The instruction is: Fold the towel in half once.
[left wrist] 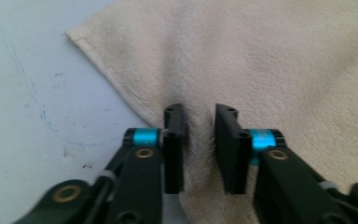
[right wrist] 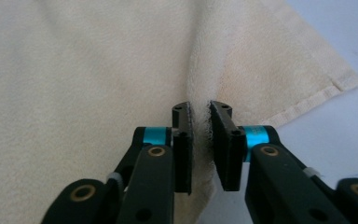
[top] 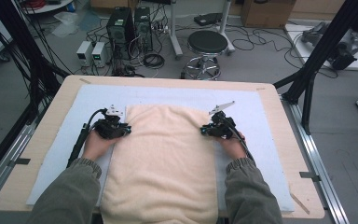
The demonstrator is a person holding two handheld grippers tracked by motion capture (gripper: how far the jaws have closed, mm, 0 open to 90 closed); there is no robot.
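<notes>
A cream towel lies spread lengthwise on the pale blue mat, its near end hanging over the table's front edge. My left gripper is at the towel's left edge near the far corner, and its jaws pinch a raised fold of towel. The towel's far left corner lies flat on the mat beyond. My right gripper is at the towel's right edge, jaws shut on a ridge of towel. The far right corner lies flat.
The mat covers most of a wooden table. Behind the table stand a black stool, computer towers and loose cables on the floor. Black frame posts rise at the right.
</notes>
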